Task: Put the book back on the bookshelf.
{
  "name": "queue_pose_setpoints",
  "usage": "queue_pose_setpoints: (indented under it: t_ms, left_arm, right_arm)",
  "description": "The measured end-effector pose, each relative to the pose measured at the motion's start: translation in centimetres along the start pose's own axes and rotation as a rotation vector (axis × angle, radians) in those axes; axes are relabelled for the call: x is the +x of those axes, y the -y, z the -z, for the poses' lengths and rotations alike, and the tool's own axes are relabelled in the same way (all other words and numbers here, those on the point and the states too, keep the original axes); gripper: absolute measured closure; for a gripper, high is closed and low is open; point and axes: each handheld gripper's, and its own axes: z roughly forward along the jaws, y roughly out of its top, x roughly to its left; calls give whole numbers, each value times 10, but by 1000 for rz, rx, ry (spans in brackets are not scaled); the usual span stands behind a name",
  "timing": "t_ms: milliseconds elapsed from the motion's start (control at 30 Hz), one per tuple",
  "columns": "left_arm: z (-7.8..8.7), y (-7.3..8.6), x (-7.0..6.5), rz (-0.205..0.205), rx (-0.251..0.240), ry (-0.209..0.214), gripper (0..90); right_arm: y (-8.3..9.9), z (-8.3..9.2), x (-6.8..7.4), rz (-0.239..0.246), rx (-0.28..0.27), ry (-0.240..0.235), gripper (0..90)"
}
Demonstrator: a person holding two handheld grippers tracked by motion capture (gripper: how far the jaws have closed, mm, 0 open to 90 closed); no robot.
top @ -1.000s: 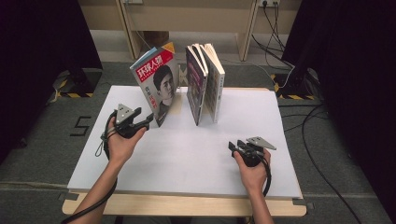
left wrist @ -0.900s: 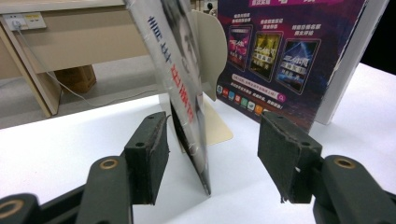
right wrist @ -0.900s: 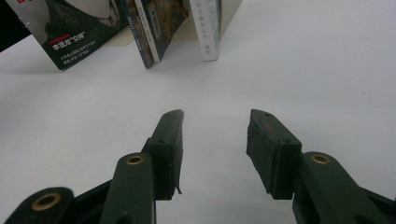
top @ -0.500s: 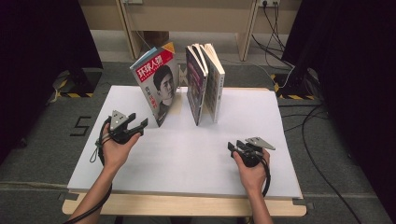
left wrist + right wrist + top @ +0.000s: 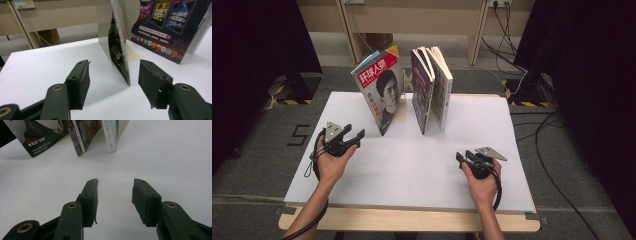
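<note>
Since the earlier frame you are drawing your left gripper [image 5: 353,137] back from the magazine [image 5: 382,95], down toward the near left of the table [image 5: 422,185]; your right gripper [image 5: 463,158] is keeping its place. Both are standing with jaws apart, gripping nothing. In the left gripper view the magazine's [image 5: 120,47] lower edge is sitting just beyond the open jaws, leaning. Beside it the books [image 5: 432,87] are standing upright at the table's far middle. Wide bare tabletop is lying between your hands and ahead of the right gripper [image 5: 114,195].
</note>
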Motion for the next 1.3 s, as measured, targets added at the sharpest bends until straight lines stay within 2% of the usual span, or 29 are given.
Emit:
queue_pose_setpoints:
  t_ms: [333, 667, 1133, 1300]
  left_arm:
    - [4, 11, 12, -5, 12, -24, 411]
    - [13, 25, 21, 9, 12, -39, 411]
    - [18, 58, 28, 36, 44, -54, 411]
    - [21, 64, 29, 49, 19, -65, 413]
  right_arm:
    - [1, -1, 1, 1, 6, 1, 562]
    - [2, -2, 2, 4, 7, -2, 562]
    - [3, -3, 3, 6, 16, 0, 562]
    - [4, -3, 4, 7, 16, 3, 562]
